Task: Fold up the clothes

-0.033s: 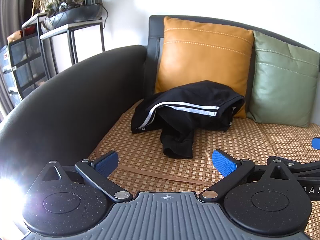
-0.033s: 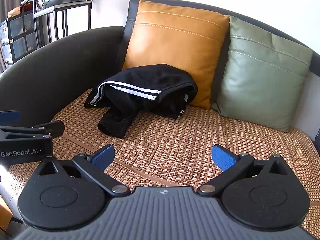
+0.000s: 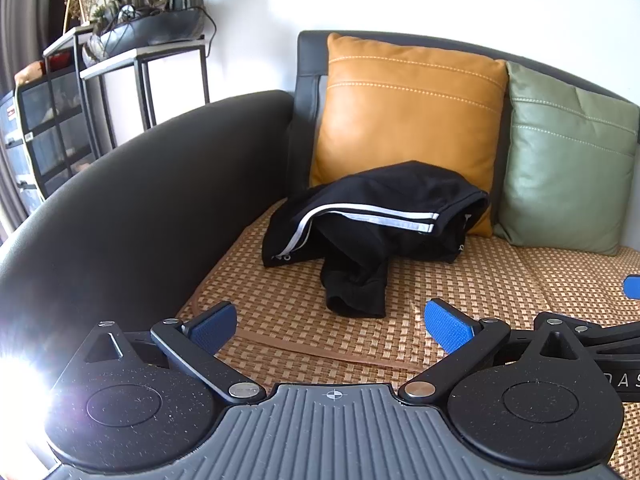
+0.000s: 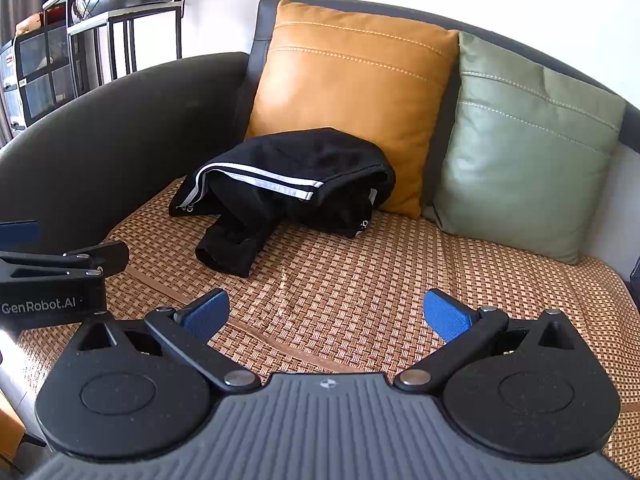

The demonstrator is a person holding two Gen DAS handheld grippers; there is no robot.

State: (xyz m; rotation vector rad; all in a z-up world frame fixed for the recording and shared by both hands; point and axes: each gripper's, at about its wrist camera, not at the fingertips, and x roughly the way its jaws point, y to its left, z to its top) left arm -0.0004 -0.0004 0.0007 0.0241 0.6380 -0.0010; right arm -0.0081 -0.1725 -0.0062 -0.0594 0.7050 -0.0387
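Left wrist view: crumpled black garment with white side stripes (image 3: 372,232) on woven rattan seat mat (image 3: 460,292), resting against tan leather cushion (image 3: 408,120); sage green leather cushion (image 3: 568,160) beside. Left gripper (image 3: 330,322) jaws released, empty. Right gripper (image 4: 328,316) jaws released, empty, short of garment.

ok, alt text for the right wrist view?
A crumpled black garment with white stripes lies on a sofa's woven mat, against an orange cushion beside a green cushion. The right gripper is open and empty in the foreground; the left gripper shows at the left edge.
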